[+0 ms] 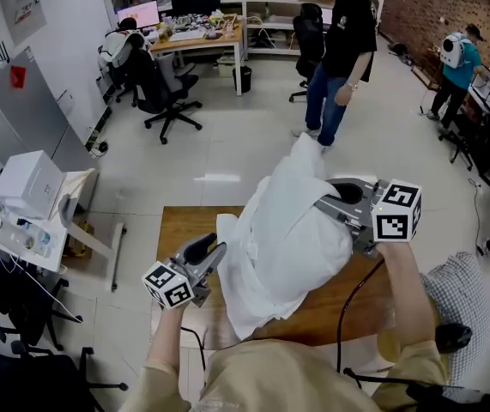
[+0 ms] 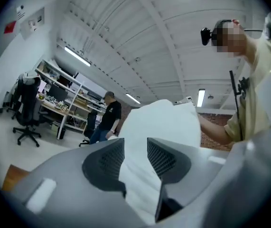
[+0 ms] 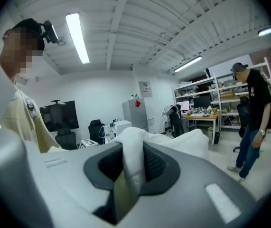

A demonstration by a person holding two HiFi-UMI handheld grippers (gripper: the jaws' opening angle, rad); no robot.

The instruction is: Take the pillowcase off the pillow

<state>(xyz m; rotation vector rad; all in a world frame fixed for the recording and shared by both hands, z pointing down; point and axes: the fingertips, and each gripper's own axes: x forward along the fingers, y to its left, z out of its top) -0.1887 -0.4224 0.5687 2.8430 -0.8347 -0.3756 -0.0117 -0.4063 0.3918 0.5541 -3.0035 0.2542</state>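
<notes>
Holding the left gripper [image 1: 217, 254] low at the near edge, jaws part way apart, with a fold of the white pillowcase [image 1: 287, 239] between them but not visibly nipped. Suspending the cased pillow above the wooden table [image 1: 180, 230]. Clamping the right gripper [image 1: 329, 200] tight on cloth at the upper side. Probably needing a firm left bite on the open hem alone, then pulling the two grips apart steadily, catching no stuffing.

Head view: high, steeply down onto counter [image 1: 180, 230]. Gripper views: tight behind own jaws, roughly level, looking across room. All share pillow [image 1: 292, 230], standing person [image 1: 343, 41].
</notes>
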